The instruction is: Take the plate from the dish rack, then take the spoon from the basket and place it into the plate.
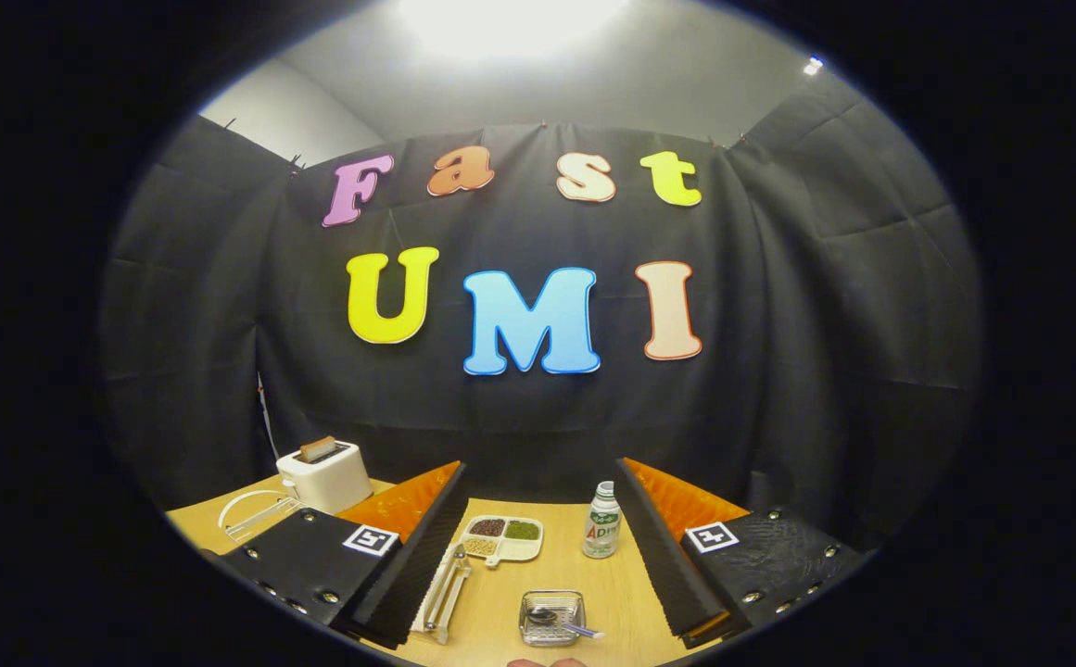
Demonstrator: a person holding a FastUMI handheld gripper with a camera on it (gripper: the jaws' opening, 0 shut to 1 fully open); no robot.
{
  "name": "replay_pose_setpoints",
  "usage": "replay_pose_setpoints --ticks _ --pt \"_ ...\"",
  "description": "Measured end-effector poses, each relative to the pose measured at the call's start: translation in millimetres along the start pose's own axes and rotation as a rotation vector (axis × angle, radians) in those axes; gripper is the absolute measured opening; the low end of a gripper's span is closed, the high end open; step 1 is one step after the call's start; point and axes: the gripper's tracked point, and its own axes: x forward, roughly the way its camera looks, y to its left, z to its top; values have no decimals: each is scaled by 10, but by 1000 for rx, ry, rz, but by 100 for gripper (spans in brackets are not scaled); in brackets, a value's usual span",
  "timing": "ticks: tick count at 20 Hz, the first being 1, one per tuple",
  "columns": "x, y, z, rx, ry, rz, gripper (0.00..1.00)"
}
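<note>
My gripper [540, 472] is open, its two fingers spread wide and nothing between them. It hovers above a wooden table [616, 593]. A small wire basket [551, 619] stands on the table between the fingers, close in. A spoon [582, 631] lies in it with its handle poking out to the right. A white plate [248, 506] stands on edge in a clear dish rack [255, 523], left of the left finger and in front of the toaster.
A white toaster [324, 474] with bread in its slot stands at the back left. Between the fingers lie a white divided tray [503, 539] of beans and grains, a small bottle [601, 523] and metal tongs [446, 593].
</note>
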Motion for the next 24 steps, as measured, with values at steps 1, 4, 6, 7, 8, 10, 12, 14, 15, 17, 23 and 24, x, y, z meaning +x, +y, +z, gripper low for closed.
replay_pose_setpoints --ticks 1,4,6,7,8,10,12,14,15,17,23,24 --pt "40 87 -24 4 22 11 97" --pt "134 389 -113 26 93 66 97" --pt "187 532 -189 40 140 86 97" --pt "212 606 -237 47 176 96 97" --pt "238 686 -295 54 211 107 97" --pt "274 838 -403 83 283 132 97" --pt "296 942 -538 108 372 132 97" --pt "326 1080 -677 142 463 142 97" --pt "346 1141 -732 162 503 147 97" --pt "366 1256 -839 199 587 157 97" --pt "482 1544 -1155 272 811 154 98" --pt "533 1595 -1229 260 843 148 98"
